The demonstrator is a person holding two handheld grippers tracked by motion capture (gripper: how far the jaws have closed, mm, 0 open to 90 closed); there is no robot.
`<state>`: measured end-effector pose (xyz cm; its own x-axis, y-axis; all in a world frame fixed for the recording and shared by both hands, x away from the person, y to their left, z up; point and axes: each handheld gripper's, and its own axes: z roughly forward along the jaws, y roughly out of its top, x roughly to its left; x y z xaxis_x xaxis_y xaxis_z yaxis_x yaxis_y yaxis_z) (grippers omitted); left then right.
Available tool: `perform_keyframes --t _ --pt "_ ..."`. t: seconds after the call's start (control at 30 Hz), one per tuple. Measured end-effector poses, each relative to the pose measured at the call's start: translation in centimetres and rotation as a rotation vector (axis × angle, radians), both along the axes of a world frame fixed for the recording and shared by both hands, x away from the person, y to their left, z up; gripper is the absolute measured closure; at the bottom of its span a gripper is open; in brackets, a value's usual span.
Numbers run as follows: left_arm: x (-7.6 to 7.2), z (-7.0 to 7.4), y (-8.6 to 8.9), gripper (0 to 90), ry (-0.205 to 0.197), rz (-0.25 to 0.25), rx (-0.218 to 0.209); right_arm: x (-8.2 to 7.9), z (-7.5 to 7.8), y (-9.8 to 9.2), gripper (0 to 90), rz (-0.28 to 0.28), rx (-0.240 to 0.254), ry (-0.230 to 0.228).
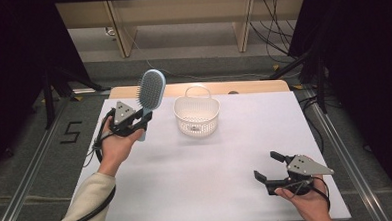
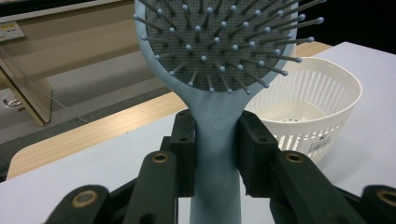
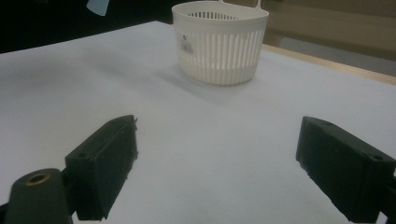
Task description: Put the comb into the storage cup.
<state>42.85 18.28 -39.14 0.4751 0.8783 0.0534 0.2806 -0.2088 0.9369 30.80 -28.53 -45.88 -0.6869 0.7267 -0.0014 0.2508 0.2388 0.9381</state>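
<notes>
A light blue hairbrush (image 1: 150, 95) stands nearly upright above the table's left side, its grey bristle pad facing me. My left gripper (image 1: 143, 119) is shut on its handle, and the left gripper view shows both jaws pressing the hairbrush (image 2: 215, 126) just below the head. A white slotted basket (image 1: 197, 116) with a thin handle sits on the table to the right of the brush; the basket (image 2: 308, 112) has nothing in it. At the near right my right gripper (image 1: 267, 166) rests low over the table, open, with nothing between its jaws. Farther off in its view is the basket (image 3: 219, 42).
The table is covered by a white sheet (image 1: 211, 165) with a wooden edge (image 1: 263, 86) at the far side. Metal rails run along both sides of the table. Dark stands and cables are beyond the far corners.
</notes>
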Motion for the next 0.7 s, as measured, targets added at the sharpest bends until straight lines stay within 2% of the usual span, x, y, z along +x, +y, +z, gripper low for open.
perform_keyframes --t 0.7 --pt "0.41 0.26 -0.23 69.7 -0.006 -0.003 -0.008 -0.03 0.03 0.03 13.2 -0.001 -0.004 0.003"
